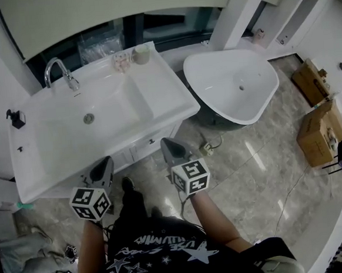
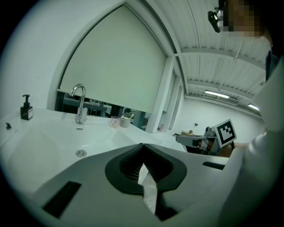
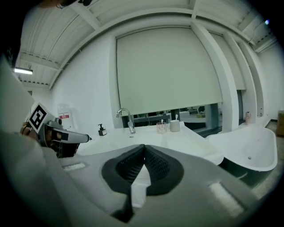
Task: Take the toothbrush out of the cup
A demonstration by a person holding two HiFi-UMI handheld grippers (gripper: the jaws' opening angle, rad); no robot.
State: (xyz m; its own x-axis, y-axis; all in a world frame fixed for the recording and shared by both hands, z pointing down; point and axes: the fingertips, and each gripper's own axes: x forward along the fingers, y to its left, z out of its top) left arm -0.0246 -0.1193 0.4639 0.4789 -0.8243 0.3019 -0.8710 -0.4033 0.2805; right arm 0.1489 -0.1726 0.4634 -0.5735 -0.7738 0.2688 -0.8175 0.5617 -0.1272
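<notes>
White porcelain everywhere, and the chrome faucet (image 1: 57, 71) at the back of the washbasin (image 1: 48, 151) is our marker. To the right of the faucet, along the same back edge, sits a clear glass (image 1: 120, 61), and just beside that, farther from the faucet, the white cup (image 1: 141, 54). In the right gripper view the toothbrush (image 3: 176, 118) stands in that cup, its head poking above the rim. Something pale pokes out of the clear glass too, too small to name. Left of the faucet, near the basin's far edge, there's a black soap dispenser (image 1: 16, 118). Both tools are well short of the faucet, out past the basin's front edge and over the floor. The left gripper (image 1: 105, 163) has its jaws pressed together with nothing between them. The right gripper (image 1: 167, 144) is the same: jaws closed tight, empty, pointing toward the faucet side. Well off to the faucet's right, beyond the counter, is a white bathtub (image 1: 262, 99), and farther still some cardboard boxes (image 1: 317, 132) on the tiled floor.
</notes>
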